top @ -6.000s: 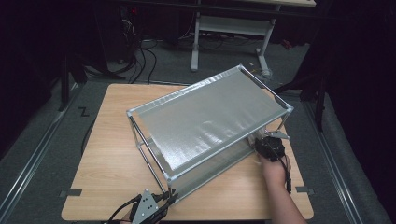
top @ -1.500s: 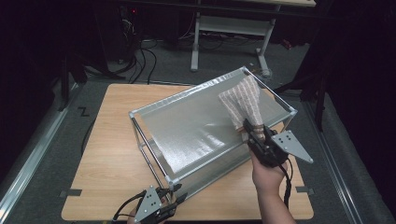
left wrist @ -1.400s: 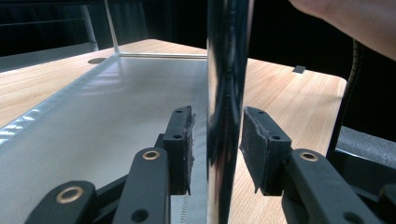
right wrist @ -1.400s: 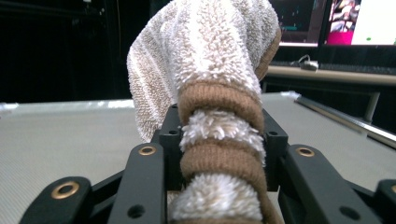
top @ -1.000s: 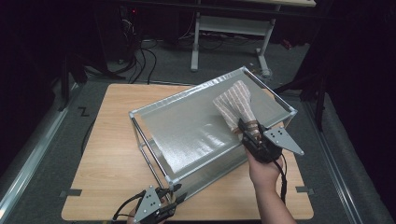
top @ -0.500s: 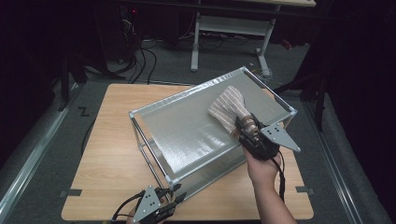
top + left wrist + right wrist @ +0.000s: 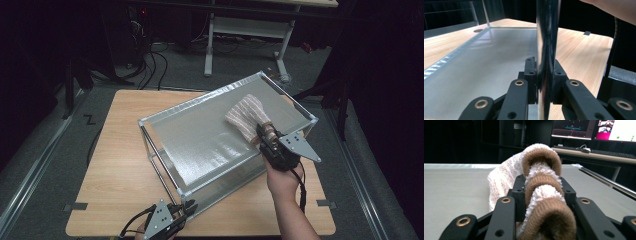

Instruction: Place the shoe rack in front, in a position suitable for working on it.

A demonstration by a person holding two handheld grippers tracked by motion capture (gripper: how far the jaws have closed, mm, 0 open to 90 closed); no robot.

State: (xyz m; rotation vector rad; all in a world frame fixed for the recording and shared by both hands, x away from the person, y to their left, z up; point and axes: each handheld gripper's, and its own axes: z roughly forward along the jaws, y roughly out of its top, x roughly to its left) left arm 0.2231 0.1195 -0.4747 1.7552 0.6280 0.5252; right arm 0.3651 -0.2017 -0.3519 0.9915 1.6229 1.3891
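Note:
A metal-framed rack [image 7: 165,114] with a grey mesh top [image 7: 200,142] stands at a slant on the wooden table [image 7: 120,150]. A brown-and-white striped cloth [image 7: 244,114] lies bunched on the mesh near its right end. My right gripper [image 7: 264,134] is shut on the cloth's near end, and its jaws have just been closing on it. In the right gripper view the cloth [image 7: 506,177] bulges between the jaws of the right gripper [image 7: 542,187]. My left gripper [image 7: 188,206] is at the rack's near corner. Its jaws have just been closing and now clamp the shiny corner post [image 7: 546,30] in the left gripper [image 7: 545,75].
Behind the table, a white desk frame [image 7: 210,45] and cables [image 7: 150,55] sit on the dark floor. Tape marks [image 7: 75,206] lie at the table's near corners. Bare wood lies left of the rack. Monitors [image 7: 594,128] glow in the right gripper view.
Six seconds ago the mesh was bare and the right gripper hung low by the rack's right side. Now it holds the cloth on top. Over the last second the cloth shifted slightly left.

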